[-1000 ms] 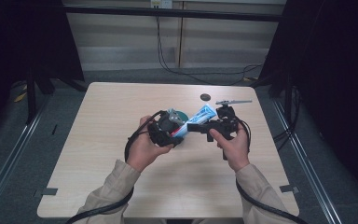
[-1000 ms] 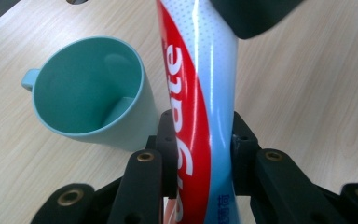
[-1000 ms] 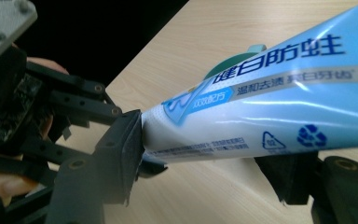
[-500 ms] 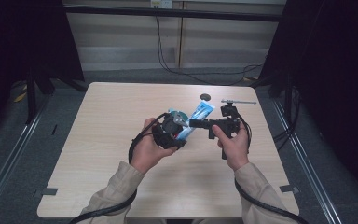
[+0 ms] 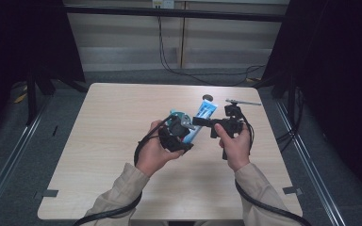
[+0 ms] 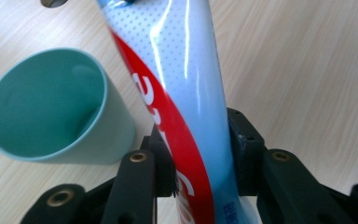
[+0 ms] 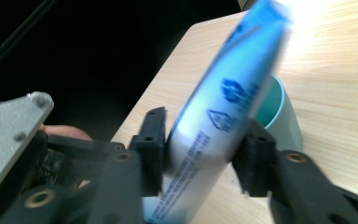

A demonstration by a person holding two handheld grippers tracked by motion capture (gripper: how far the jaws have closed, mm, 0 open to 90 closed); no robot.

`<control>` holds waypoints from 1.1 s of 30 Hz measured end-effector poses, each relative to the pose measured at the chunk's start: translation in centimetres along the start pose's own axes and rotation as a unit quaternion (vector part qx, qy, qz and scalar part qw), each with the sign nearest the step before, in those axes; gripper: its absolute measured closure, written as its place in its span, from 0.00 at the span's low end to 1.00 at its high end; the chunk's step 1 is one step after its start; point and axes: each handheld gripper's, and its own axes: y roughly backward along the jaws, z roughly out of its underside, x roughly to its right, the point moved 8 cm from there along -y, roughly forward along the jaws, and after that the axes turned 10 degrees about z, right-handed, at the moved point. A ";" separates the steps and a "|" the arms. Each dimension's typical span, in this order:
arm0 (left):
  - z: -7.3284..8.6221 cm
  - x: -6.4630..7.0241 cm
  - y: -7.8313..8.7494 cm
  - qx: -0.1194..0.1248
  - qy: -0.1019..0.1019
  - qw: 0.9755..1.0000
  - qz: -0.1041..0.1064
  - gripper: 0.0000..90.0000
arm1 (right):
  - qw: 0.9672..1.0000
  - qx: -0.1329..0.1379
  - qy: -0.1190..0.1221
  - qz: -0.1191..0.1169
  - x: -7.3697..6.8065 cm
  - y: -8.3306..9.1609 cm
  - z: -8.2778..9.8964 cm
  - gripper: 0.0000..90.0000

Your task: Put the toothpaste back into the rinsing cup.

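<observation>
Passing a blue-and-red plastic toothpaste tube held above the wooden desk beside a teal cup, the left gripper is clamped on it; the right gripper has just been closing around it and should grip firmly before the left lets go.

A rectangular table with a pale wood-grain top carries the things. A mint-green plastic cup lies on its side on the wood near the middle, its open mouth showing in the left gripper view. Toward the far right edge lies a slim grey stick, possibly a toothbrush. Beside it sits a small dark round spot, too small to identify.
</observation>
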 end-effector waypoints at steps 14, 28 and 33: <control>0.1 -0.2 0.0 0.033 0.030 0.998 0.051 0.37 | 0.999 0.027 0.042 -0.014 -0.7 1.4 -1.0 0.82; 3.4 -0.8 1.0 0.061 0.048 0.995 0.062 0.21 | 0.994 0.051 0.097 0.003 -0.5 3.0 -2.0 0.82; 5.1 -1.1 0.6 0.052 0.049 0.995 0.064 0.20 | 0.993 0.055 0.107 0.007 -0.5 3.3 -2.3 0.82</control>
